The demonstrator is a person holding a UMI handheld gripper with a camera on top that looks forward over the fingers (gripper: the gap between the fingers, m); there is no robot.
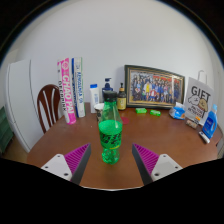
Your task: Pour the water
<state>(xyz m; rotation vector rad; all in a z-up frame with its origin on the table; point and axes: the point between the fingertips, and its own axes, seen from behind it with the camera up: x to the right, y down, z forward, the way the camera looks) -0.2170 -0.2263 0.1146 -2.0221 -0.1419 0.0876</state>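
Here, green bottle [110, 132] upright between spread jaws [110, 160]

green bottle [110, 137] showing clear glossy plastic, wooden table [150, 135] looking smooth with a soft sheen, wooden chair [47, 104] shining dark and polished, framed photo [154, 86] gleaming under glossy glazing, gripper [110, 160] finger pads [147, 156] appearing matt and ridged

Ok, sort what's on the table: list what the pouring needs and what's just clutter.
For the job:
green bottle, standing between the open gripper fingers, gaps either side
No cup or glass to pour into is visible.

Lying about:
framed photo
gift box
pink boxes
pump bottle
chair
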